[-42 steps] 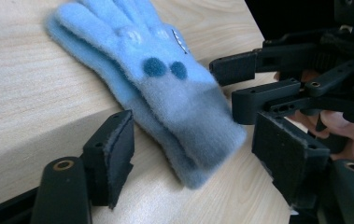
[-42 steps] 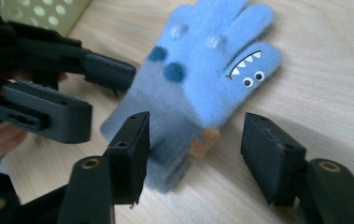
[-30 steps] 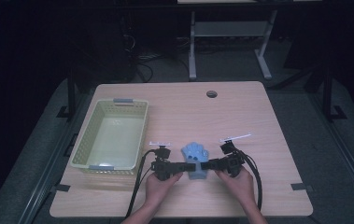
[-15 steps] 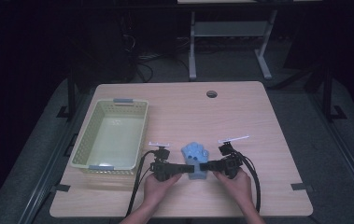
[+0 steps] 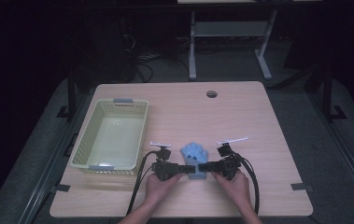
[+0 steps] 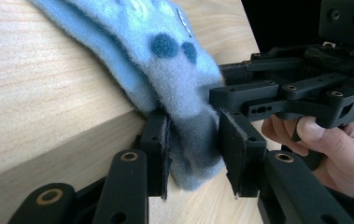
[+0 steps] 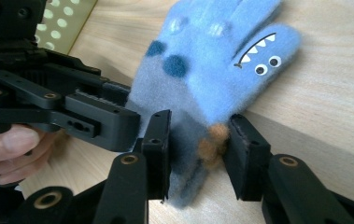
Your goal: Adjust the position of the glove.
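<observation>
A fuzzy blue glove [image 5: 193, 152] with dark spots and a toothy monster face lies flat near the table's front edge, fingers pointing away. My left gripper [image 5: 188, 168] comes at its grey cuff from the left and my right gripper [image 5: 202, 166] from the right, tips almost meeting. In the left gripper view the glove's [image 6: 165, 60] cuff sits squeezed between the left gripper's [image 6: 193, 154] pads. In the right gripper view the glove's [image 7: 212, 60] cuff, with orange tufts, fills the right gripper's [image 7: 198, 154] gap and touches both pads. Both pairs of jaws have just been closing on the cuff.
A pale green slotted basket [image 5: 84, 139] stands on the left part of the wooden table [image 5: 258, 121]. A round cable hole [image 5: 211, 94] sits near the far edge. Black cables trail from both grippers toward the front edge. Dark floor and a desk frame lie beyond.
Both pairs of jaws have narrowed around the glove's cuff. The hands and the glove stay in the same place.
</observation>
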A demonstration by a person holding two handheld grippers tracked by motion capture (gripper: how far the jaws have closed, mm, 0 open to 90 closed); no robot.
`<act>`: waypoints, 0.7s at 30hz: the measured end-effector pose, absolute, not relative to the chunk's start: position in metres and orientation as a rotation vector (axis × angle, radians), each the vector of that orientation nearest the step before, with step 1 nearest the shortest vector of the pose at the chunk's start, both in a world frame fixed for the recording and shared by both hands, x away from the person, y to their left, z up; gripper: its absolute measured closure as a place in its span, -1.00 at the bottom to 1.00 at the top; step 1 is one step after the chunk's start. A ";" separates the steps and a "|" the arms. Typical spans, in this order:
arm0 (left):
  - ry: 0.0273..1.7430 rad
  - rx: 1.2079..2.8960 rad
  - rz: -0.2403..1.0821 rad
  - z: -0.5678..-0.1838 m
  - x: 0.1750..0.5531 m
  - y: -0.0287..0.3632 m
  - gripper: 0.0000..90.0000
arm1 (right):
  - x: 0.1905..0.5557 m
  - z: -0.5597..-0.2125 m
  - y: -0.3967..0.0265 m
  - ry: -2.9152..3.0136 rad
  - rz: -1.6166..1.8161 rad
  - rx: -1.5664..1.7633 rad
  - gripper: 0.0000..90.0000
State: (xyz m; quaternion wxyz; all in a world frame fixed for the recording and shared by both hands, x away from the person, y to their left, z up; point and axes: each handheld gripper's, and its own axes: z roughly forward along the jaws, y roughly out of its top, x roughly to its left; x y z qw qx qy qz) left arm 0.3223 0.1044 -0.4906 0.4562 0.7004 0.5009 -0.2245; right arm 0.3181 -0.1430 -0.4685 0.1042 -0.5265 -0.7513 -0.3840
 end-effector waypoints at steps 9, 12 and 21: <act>1.227 1.734 -0.572 -0.492 0.328 0.102 0.54 | 0.321 -0.475 -0.147 -2.133 -1.170 -1.513 0.61; 1.222 1.730 -0.575 -0.493 0.329 0.103 0.56 | 0.322 -0.476 -0.150 -2.101 -1.186 -1.501 0.66; 1.203 1.727 -0.573 -0.491 0.330 0.103 0.58 | 0.320 -0.473 -0.150 -2.116 -1.210 -1.492 0.68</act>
